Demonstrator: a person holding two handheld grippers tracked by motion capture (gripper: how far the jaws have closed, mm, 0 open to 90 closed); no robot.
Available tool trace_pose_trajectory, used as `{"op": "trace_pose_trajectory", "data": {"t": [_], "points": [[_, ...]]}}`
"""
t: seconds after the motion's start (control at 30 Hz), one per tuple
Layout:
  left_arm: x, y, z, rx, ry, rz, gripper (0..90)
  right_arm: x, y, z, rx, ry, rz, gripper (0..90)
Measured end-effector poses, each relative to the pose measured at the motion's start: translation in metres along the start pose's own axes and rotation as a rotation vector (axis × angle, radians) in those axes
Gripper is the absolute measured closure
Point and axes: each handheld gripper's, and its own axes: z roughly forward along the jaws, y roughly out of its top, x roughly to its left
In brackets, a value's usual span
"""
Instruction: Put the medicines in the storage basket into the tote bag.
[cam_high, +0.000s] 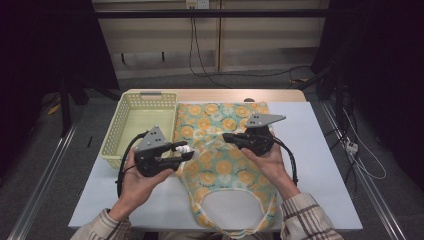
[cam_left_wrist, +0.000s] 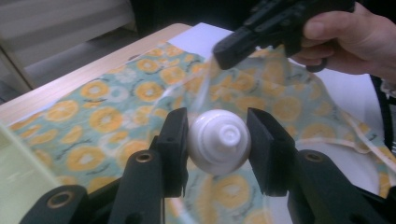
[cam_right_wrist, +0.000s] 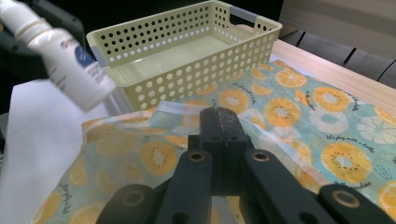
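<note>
High view: the left claw (cam_high: 186, 150) holds a small white bottle (cam_high: 182, 149) level above the worktop (cam_high: 320, 165), just at the left edge of an orange-slice patterned bag (cam_high: 220, 150) that lies flat beside a pale yellow perforated basket (cam_high: 131, 131); the right claw (cam_high: 227, 136) is closed on the bag's clear upper layer near its mouth and lifts it slightly; in the left gripper view the bottle (cam_left_wrist: 219, 141) sits nozzle-forward between the two pads, firmly pinched at its sides, with the right claw (cam_left_wrist: 223, 52) beyond it drawing up a translucent fold; the right gripper view shows its jaws fully together on that film, the bottle (cam_right_wrist: 58, 56) tilted at upper left and the basket (cam_right_wrist: 187, 56) empty behind; the step in hand looks like loading the bottle into the bag; the next move probably calls for the mouth to be held wider and the bottle slid nozzle-first under the raised layer, staying low enough not to snag the rim.
</note>
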Motion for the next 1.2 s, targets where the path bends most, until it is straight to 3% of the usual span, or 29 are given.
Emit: {"op": "trace_pose_trajectory", "data": {"t": [0.23, 0.43, 0.6, 0.73, 1.07, 1.13, 1.17, 1.2], "points": [[-0.017, 0.004, 0.028, 0.022, -0.035, 0.030, 60.2, -0.001, 0.000, -0.001, -0.002, -0.006, 0.003, 90.0], [-0.025, -0.001, 0.060, 0.064, -0.072, 0.024, 60.2, -0.001, 0.000, -0.002, -0.004, -0.013, 0.005, 90.0], [-0.028, -0.004, 0.077, 0.091, -0.066, 0.019, 60.2, 0.000, 0.001, -0.005, -0.017, -0.024, -0.001, 90.0], [-0.026, -0.009, 0.093, 0.127, -0.070, 0.025, 60.2, 0.000, 0.002, -0.006, -0.022, -0.027, -0.002, 90.0], [-0.015, -0.018, 0.124, 0.175, -0.056, -0.022, 60.2, 0.001, 0.002, -0.007, -0.018, -0.033, -0.006, 90.0], [-0.016, -0.019, 0.130, 0.173, -0.050, -0.019, 60.2, 0.001, 0.002, -0.006, -0.015, -0.034, -0.007, 90.0], [-0.017, -0.019, 0.134, 0.172, -0.018, -0.014, 60.2, 0.001, 0.002, -0.006, -0.014, -0.033, -0.005, 90.0], [-0.015, -0.020, 0.138, 0.174, -0.040, -0.011, 60.2, 0.001, 0.002, -0.006, -0.015, -0.036, -0.003, 90.0]]}}
